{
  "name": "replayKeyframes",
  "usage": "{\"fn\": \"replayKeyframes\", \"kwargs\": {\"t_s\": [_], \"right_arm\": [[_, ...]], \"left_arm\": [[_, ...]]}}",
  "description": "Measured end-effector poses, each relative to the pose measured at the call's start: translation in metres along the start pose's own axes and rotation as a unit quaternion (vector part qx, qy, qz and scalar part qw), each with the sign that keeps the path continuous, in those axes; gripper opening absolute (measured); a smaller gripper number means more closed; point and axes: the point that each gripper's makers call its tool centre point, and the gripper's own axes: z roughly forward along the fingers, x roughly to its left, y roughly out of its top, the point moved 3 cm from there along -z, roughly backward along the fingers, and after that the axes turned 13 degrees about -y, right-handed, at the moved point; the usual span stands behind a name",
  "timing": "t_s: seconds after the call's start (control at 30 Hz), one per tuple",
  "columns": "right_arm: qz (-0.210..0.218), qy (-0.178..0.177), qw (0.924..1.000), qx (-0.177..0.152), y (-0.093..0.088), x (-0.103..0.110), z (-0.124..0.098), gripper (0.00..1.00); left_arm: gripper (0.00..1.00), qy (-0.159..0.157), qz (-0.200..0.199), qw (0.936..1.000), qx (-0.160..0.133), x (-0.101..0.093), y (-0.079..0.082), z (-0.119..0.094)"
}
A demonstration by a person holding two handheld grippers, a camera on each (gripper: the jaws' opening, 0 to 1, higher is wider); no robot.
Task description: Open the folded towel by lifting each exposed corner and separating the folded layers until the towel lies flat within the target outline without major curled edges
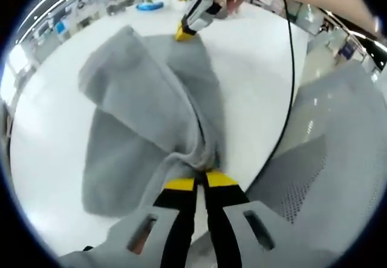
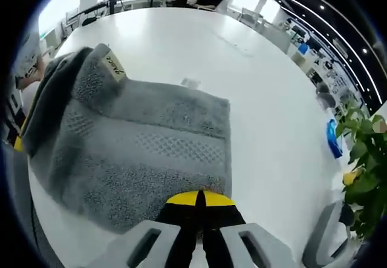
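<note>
A grey towel [image 1: 145, 111] lies partly folded on the white table [image 1: 48, 135]. My left gripper [image 1: 200, 181] is shut on a bunched fold at the towel's near edge, and the layer there is pulled up into a ridge. At the towel's far corner my right gripper [image 1: 185, 32], held by a hand, pinches the edge. In the right gripper view the towel [image 2: 151, 153] spreads out ahead with a small label [image 2: 113, 68] on its raised far-left fold. My right gripper [image 2: 199, 199] has its yellow tips together on the near edge.
A black cable [image 1: 291, 80] runs from the right gripper down over the table edge. A grey mesh chair [image 1: 314, 177] stands beside the table. A blue object [image 2: 333, 138] and a green plant [image 2: 363, 177] are at the table's side. A small white tag [image 2: 191, 83] lies beyond the towel.
</note>
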Motion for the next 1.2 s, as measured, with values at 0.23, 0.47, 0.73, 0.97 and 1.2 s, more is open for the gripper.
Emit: {"fn": "replayKeyframes", "kwargs": {"t_s": [0.23, 0.47, 0.73, 0.97, 1.2], "right_arm": [[-0.012, 0.0, 0.9999, 0.005, 0.003, -0.003, 0.002, 0.0], [-0.022, 0.0, 0.9997, 0.008, 0.006, -0.006, 0.006, 0.0], [-0.037, -0.002, 0.9993, 0.01, 0.009, -0.007, 0.008, 0.0], [-0.061, 0.001, 0.998, 0.016, 0.012, -0.009, 0.01, 0.0], [-0.105, 0.029, 0.9935, 0.033, 0.015, -0.009, 0.011, 0.0]], "left_arm": [[0.04, -0.003, -0.006, 0.9999, -0.008, -0.001, 0.002, 0.002], [0.04, -0.011, -0.009, 0.9997, -0.02, -0.003, 0.006, 0.005], [0.04, -0.021, -0.011, 0.9992, -0.031, -0.004, 0.008, 0.008], [0.04, -0.035, -0.018, 0.9984, -0.042, -0.008, 0.011, 0.012], [0.04, -0.06, -0.025, 0.9967, -0.049, -0.014, 0.015, 0.016]]}}
